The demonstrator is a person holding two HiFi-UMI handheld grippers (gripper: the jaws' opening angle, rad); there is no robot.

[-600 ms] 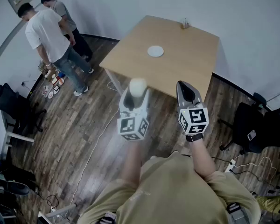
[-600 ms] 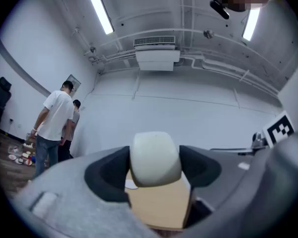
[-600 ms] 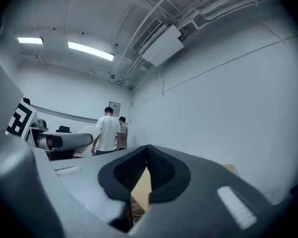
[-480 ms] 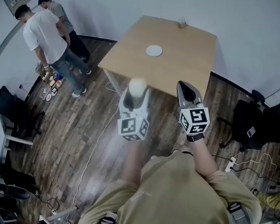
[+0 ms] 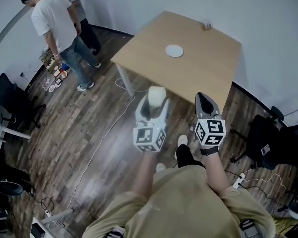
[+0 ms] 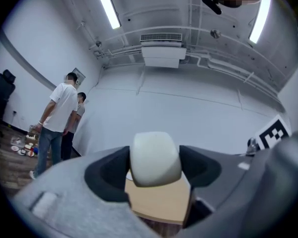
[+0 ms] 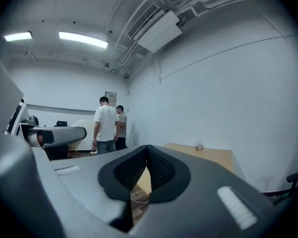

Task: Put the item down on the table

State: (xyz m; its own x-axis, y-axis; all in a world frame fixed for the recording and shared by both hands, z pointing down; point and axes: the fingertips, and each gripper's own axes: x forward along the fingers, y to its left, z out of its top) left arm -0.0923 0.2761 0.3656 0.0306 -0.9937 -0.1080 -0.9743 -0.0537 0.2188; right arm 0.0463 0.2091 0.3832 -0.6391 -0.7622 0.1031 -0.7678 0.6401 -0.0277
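Observation:
My left gripper (image 5: 155, 98) is shut on a pale, rounded cream item (image 5: 157, 94), which fills the gap between the dark pads (image 6: 109, 175) in the left gripper view, cream item (image 6: 154, 158). It hangs over the wood floor just short of the near edge of the wooden table (image 5: 198, 58). My right gripper (image 5: 204, 102) is beside it, jaws shut together with nothing between them (image 7: 148, 170). The table also shows past the right jaws as a tan top (image 7: 208, 155).
A small white plate (image 5: 174, 50) lies on the table and a small clear object (image 5: 207, 24) stands at its far edge. Two people (image 5: 54, 21) stand at the left by items on the floor. Black chairs (image 5: 265, 138) and cables lie around.
The table has come closer and sits lower in the head view; both grippers have kept their pose, the left still shut on the cream item.

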